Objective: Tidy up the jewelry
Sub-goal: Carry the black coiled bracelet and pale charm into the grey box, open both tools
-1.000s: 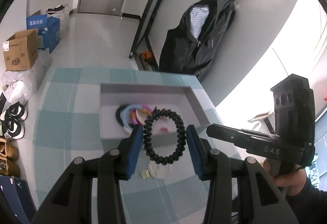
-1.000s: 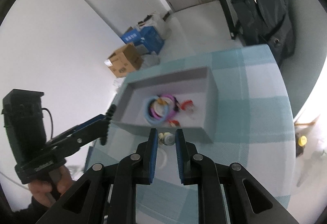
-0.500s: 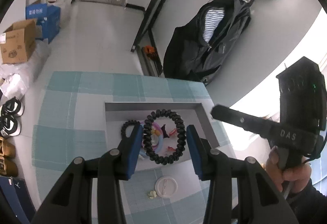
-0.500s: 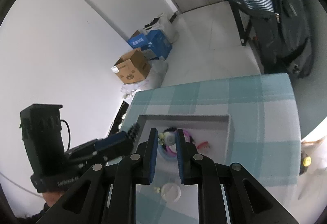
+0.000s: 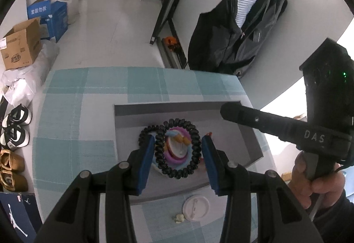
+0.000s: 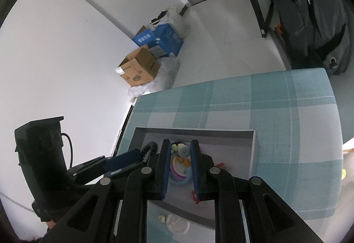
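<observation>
The black coil bracelet (image 5: 178, 148) is pinched between the blue pads of the left gripper (image 5: 177, 154), hanging over the grey tray (image 5: 177, 107) and its heap of pink and blue rings (image 5: 177, 154). A second ago the coil hung at the tray's near wall, with the white disc (image 5: 195, 206) showing just under it; now it sits over the tray's middle and the disc lies at six o'clock, outside the near wall.

The right gripper (image 6: 180, 167) has come in over the tray too. Its jaws are nearly shut on a small yellow-green and blue piece (image 6: 180, 150), though whether the pads press it I cannot tell. In the left view it crosses the tray's far right corner at two o'clock.

The checked cloth (image 6: 287, 132) is bare from ten through three o'clock round the tray, up to the table's far edge.
</observation>
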Available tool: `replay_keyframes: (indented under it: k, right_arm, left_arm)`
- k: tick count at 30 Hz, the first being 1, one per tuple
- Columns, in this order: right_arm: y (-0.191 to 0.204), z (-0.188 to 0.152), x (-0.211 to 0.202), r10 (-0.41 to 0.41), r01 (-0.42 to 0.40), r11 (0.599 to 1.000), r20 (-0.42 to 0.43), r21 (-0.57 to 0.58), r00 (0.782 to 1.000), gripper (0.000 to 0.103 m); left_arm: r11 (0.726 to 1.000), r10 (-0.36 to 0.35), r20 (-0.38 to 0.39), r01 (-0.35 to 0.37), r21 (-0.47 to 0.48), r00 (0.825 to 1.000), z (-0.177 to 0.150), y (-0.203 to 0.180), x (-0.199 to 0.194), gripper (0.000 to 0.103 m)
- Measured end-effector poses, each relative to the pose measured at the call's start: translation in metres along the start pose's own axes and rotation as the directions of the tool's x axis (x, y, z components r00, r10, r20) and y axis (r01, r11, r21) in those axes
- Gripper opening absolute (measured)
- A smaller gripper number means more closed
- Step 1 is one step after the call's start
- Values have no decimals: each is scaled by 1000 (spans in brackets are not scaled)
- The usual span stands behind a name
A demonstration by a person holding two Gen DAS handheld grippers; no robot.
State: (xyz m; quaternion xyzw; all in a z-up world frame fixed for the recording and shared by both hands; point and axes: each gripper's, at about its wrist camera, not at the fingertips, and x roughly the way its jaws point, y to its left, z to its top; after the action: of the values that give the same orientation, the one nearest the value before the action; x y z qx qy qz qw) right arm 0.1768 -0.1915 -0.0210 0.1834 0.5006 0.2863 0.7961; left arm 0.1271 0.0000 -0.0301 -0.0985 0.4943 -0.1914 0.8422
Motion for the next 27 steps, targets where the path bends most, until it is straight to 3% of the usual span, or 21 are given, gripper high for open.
replay_keyframes:
  k: [1,10,13,14,16,23,27]
  right_arm:
    - [-1,0,0,1,-1,1000,-1,4,1000,17]
    - [-8,0,5,-1,1,1000,-13,29,1000,18]
    - [-8,-1,3,19,-19,999,-10,28,1000,23]
    - [-7,-2,1,12,-12,1000,3,23,1000,33]
    - [-6,-2,-6,-4,3,1000,38,18,999,50]
    - [-12,-6,-22,-3,-1,999,77,43,997,51]
    - [-15,-10,-27,-9,3,998,86,63,996,54]
  left_arm:
    - [1000,-1,-2,1,-1,1000,0,0,1,38]
    - [1000,8,-14,-8,-12,1000,1,0,1,39]
    - [1000,-16,-37,16,-14,999,2,1,4,53]
    - [999,-37,-42,36,-21,998,2,2,4,68]
    - [995,-86,-23,85,-47,996,1,8,-1,78]
    - [992,-98,49,101,-72,994,0,17,-22,79]
    - [995,-63,74,68,-75,995,-5,22,-29,79]
